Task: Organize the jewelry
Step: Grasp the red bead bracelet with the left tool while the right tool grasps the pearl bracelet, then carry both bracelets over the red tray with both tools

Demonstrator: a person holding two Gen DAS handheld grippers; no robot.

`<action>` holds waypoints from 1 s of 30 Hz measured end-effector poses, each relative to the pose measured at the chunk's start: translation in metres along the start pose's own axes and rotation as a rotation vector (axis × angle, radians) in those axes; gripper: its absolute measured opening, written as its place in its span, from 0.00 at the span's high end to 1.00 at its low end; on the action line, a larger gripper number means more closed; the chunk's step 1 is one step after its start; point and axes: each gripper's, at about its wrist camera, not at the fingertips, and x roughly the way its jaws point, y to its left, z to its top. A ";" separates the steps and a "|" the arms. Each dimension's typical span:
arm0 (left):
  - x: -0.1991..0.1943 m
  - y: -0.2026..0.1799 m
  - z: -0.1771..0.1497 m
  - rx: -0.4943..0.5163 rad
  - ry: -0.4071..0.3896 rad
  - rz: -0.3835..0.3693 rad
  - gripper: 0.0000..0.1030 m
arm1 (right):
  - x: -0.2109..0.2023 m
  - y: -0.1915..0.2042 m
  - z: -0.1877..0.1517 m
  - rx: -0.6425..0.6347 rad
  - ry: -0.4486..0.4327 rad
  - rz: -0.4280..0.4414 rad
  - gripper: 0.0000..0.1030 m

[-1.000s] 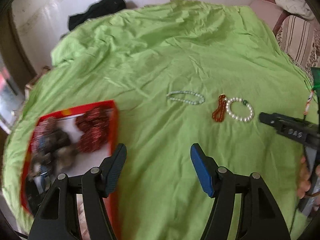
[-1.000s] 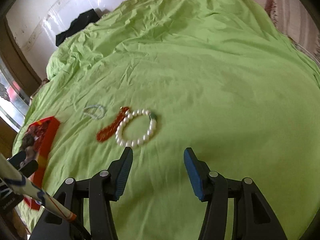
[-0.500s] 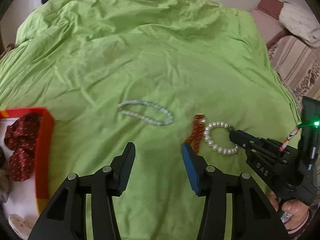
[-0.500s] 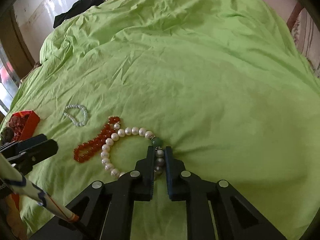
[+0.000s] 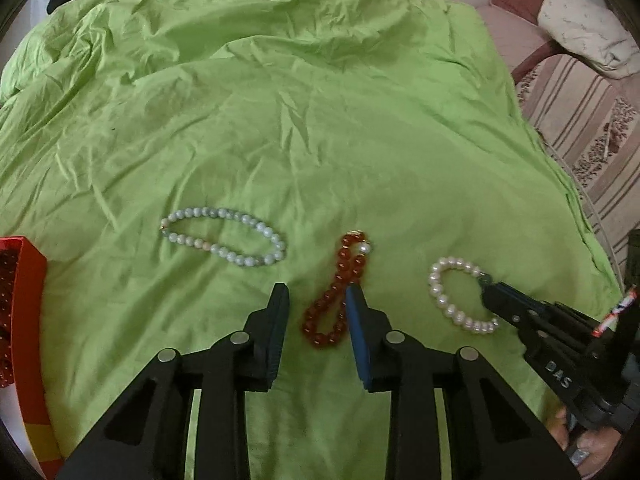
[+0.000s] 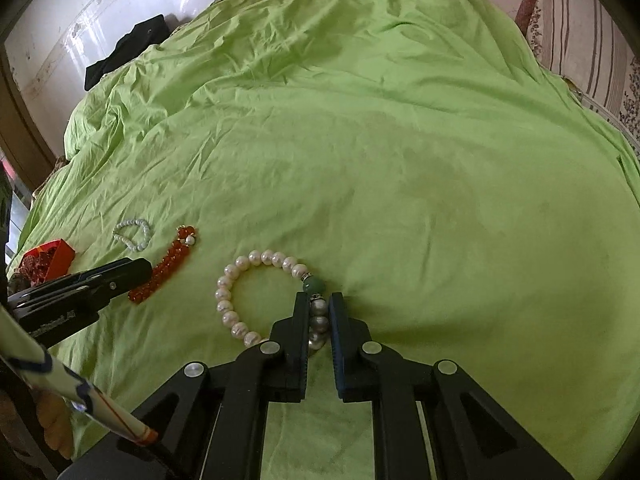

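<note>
We have the right gripper [image 6: 318,312] clamped on the white pearl bracelet [image 6: 236,300], pinching the beads just below its green bead, bracelet lying on the green bedsheet [image 6: 400,160]. Our left gripper [image 5: 316,312] is closing with the red bead bracelet [image 5: 340,288] between its fingers, pads not yet pressing it. Left of the red bracelet: pale green bead bracelet [image 5: 224,236], then the red box [image 5: 28,280] at the sheet's edge.

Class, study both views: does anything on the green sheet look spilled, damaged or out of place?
Nothing stands out. The pale green bracelet, red bracelet and pearl bracelet lie intact and apart on the sheet, still outside the red box.
</note>
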 end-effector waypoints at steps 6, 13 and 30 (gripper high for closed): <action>0.007 -0.009 -0.005 0.038 0.009 -0.002 0.72 | 0.005 -0.004 -0.002 0.028 -0.002 0.027 0.89; 0.021 -0.019 -0.006 0.079 0.018 0.057 0.82 | 0.009 0.000 -0.004 0.018 -0.004 0.019 0.89; -0.081 0.009 -0.036 -0.037 -0.070 0.020 0.93 | -0.029 -0.001 -0.008 0.088 -0.060 0.136 0.90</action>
